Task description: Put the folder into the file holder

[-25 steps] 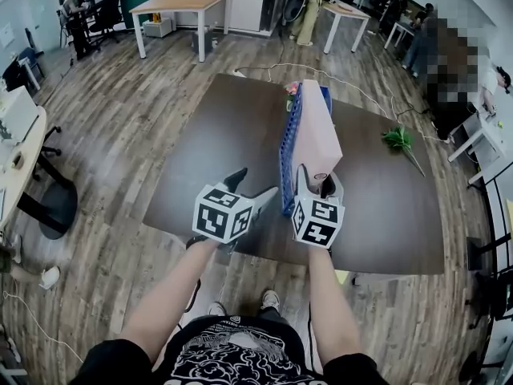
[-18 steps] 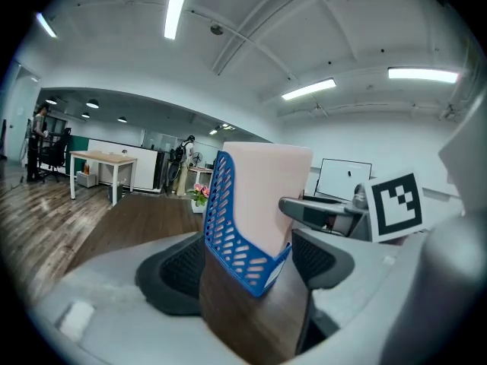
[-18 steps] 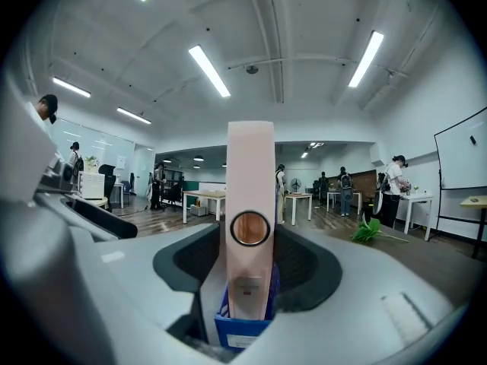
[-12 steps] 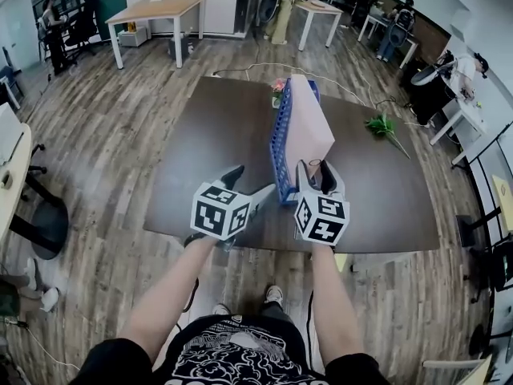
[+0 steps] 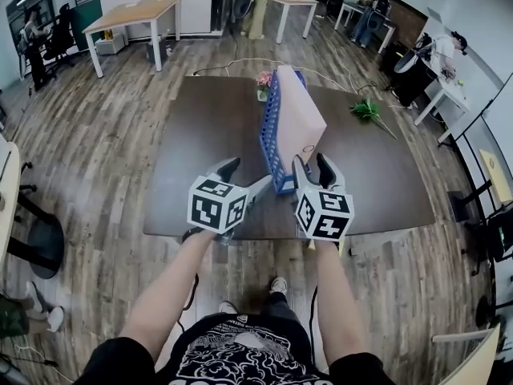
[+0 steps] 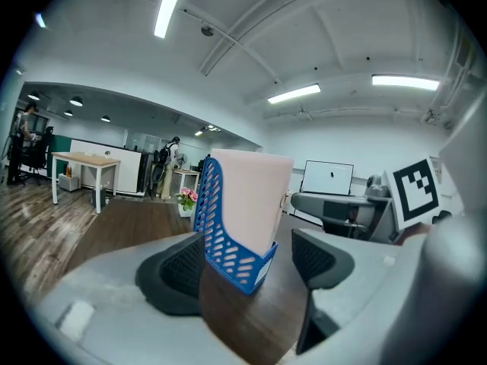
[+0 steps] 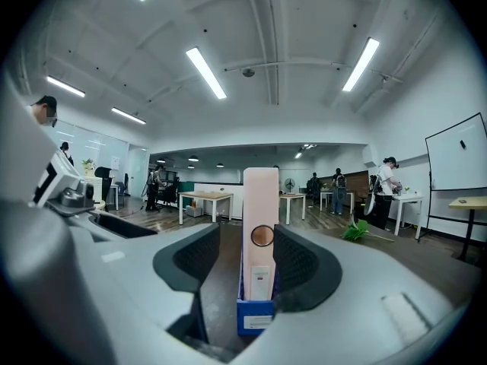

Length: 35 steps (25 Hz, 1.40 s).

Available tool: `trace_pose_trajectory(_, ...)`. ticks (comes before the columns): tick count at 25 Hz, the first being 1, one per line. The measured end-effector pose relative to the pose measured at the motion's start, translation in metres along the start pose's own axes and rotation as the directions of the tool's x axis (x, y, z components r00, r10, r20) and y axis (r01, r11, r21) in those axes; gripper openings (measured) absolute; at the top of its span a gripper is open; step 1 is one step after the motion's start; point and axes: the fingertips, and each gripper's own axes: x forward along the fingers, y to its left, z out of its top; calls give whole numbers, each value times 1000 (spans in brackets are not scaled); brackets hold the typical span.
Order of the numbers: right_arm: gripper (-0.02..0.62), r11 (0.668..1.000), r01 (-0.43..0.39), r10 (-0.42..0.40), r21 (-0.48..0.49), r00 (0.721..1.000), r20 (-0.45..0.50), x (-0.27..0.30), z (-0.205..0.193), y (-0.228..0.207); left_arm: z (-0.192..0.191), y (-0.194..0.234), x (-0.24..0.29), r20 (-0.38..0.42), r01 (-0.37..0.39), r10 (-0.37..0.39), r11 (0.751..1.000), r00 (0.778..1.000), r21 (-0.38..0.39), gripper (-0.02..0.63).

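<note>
Dark brown wood, the table (image 5: 200,135) spreads below me in the head view. On it stands the blue file holder (image 5: 268,135), running near to far, with the pink folder (image 5: 298,119) upright inside it. My left gripper (image 5: 244,176) hovers at the near left of the holder, jaws apart and empty. My right gripper (image 5: 314,167) sits at the holder's near end, jaws spread, gripping nothing. A small pot of pink flowers (image 5: 263,83) stands at the holder's far end; a green sprig (image 5: 367,111) lies well off to the right.

In the left gripper view, my black pads (image 6: 179,268) gape wide. The holder (image 6: 221,242) and folder (image 6: 247,196) stand beyond them, untouched.

In the right gripper view, my pads (image 7: 198,265) stand apart. The folder's spine (image 7: 260,219) rises out of the holder (image 7: 255,314) straight ahead between them, with a clear gap on the left; on the right I cannot tell a gap. The sprig (image 7: 356,230) lies far right.
</note>
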Motion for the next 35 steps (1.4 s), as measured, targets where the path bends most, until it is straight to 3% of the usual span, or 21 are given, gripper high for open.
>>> trace_pose_trajectory(10, 204, 999, 30, -30, -13, 999, -39, -38, 6, -16, 4, -25, 12, 5, 65, -65, 998, 998, -1, 368)
trace_pose_trajectory(18, 172, 997, 71, -71, 1, 995, -72, -71, -3, -56, 10, -52, 27, 6, 65, -65, 998, 998, 19, 353)
trace_pose_trajectory(23, 149, 998, 65, -65, 3, 994, -83, -85, -9, -81, 11, -64, 35, 4, 37, -37, 998, 999, 41, 314)
trace_pose_trajectory(25, 138, 999, 51, -51, 4, 995, -86, -90, -10, -89, 12, -69, 35, 9, 14, -15, 999, 1000, 49, 271)
trace_pose_trajectory(35, 72, 998, -54, 57, 31, 994, -89, -94, -8, -116, 19, -81, 24, 28, -105, 103, 990, 994, 96, 158)
